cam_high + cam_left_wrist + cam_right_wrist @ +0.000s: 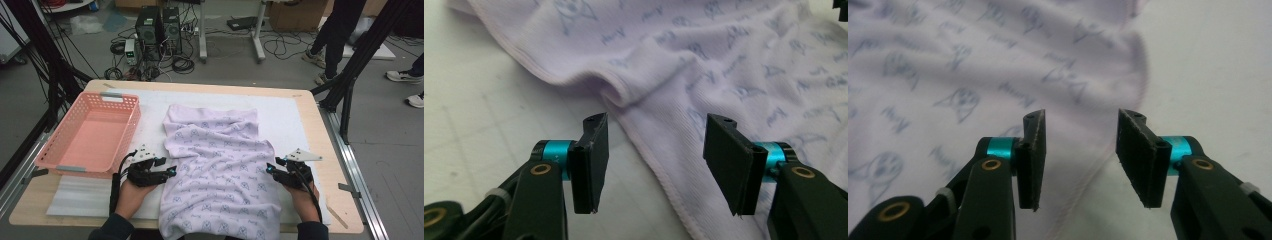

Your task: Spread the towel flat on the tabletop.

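Note:
A lilac cloth (220, 160) printed with small blue figures lies rumpled on the white mat (290, 115), and its near end hangs over the table's front edge. My left gripper (172, 171) sits at the cloth's left hem, pointing right. In the left gripper view that gripper (654, 150) is open, with the hem of the cloth (724, 65) running under the gap between the jaws. My right gripper (270, 169) is at the right hem, pointing left. It (1080, 145) is open too, over the edge of the cloth (948, 75), with nothing pinched.
A pink plastic basket (134, 120) with nothing in it stands on the table's left side, just beyond my left hand. The wooden table (320, 130) shows bare at the right. Computer towers (159, 27), cables, black stand legs (350, 75) and a person's legs are on the floor behind.

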Motion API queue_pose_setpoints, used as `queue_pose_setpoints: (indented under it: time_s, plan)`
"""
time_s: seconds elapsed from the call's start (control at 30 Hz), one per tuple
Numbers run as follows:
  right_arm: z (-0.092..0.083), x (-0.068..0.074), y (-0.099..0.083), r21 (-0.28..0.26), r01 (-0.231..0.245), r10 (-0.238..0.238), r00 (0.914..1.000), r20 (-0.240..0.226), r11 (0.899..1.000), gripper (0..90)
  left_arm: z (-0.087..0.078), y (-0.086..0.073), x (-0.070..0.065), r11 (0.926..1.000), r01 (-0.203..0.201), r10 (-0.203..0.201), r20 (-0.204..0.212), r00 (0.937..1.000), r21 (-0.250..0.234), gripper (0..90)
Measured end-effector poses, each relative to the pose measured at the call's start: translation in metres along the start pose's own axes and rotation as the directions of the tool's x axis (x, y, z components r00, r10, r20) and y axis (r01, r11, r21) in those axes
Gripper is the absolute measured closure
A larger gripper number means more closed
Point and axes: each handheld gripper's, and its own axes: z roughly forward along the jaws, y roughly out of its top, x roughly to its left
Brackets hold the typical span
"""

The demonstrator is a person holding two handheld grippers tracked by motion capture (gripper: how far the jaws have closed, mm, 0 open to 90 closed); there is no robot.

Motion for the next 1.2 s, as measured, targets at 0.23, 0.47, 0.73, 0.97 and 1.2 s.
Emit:
queue_pose_setpoints:
  time_s: [0.23, 0.47, 0.73, 0.97, 1.2]
  plan:
    - [0.007, 0.011, -0.005, 0.073, 0.078, -0.075, 0.9958, -0.053, 0.994, 50.7, 0.009, 0.002, -0.015, 0.9915, -0.103, 0.108, -0.052, 0.9928, 0.078, 43.4]
    - [0.012, 0.006, -0.001, 0.073, 0.027, -0.022, 0.9966, -0.079, 0.997, 85.8, 0.009, 0.004, -0.005, 0.9977, -0.036, 0.039, -0.047, 0.9981, 0.058, 83.4]
    - [0.025, 0.006, 0.008, 0.041, 0.036, -0.034, 0.9983, -0.048, 0.999, 88.0, 0.015, 0.015, 0.02, 0.9995, 0.003, 0.0, -0.121, 0.9927, 0.031, 86.0]
    - [0.055, -0.001, 0.031, 0.009, 0.043, -0.044, 0.9972, 0.061, 0.999, 88.2, 0.025, 0.036, 0.047, 0.9985, 0.054, -0.055, -0.229, 0.972, -0.008, 86.1]
    - [0.072, -0.01, 0.054, -0.022, 0.067, -0.061, 0.9801, 0.189, 0.998, 88.2, 0.038, 0.052, 0.055, 0.9939, 0.061, -0.085, -0.28, 0.9562, -0.092, 85.6]
